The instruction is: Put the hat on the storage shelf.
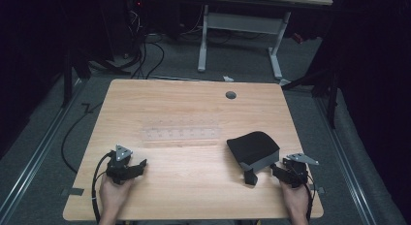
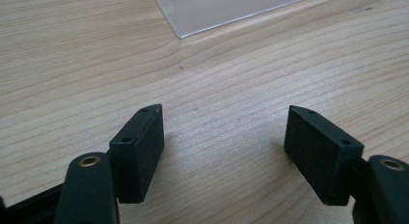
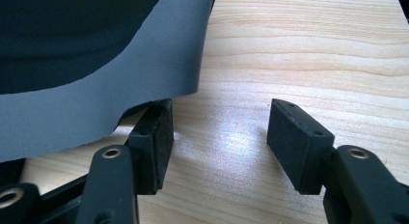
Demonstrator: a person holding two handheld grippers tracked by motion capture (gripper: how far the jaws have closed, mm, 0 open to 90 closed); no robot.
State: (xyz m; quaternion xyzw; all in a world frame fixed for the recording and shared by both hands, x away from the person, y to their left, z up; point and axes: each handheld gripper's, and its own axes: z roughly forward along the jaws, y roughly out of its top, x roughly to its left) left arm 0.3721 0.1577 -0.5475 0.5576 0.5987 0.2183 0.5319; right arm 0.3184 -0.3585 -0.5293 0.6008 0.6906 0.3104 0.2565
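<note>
Black pouch (image 1: 253, 146) (curled) lies diagonally by right gripper (image 1: 282, 170)

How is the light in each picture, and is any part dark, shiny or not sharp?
High view: the wooden table is evenly lit, the room around it nearly black, and the clear plastic strip is faint. Left gripper view: bright and sharp, soft shadows under the left gripper. Right gripper view: a pale glare patch on the wood between the jaws of the right gripper; the dark cap looks slightly soft.
</note>
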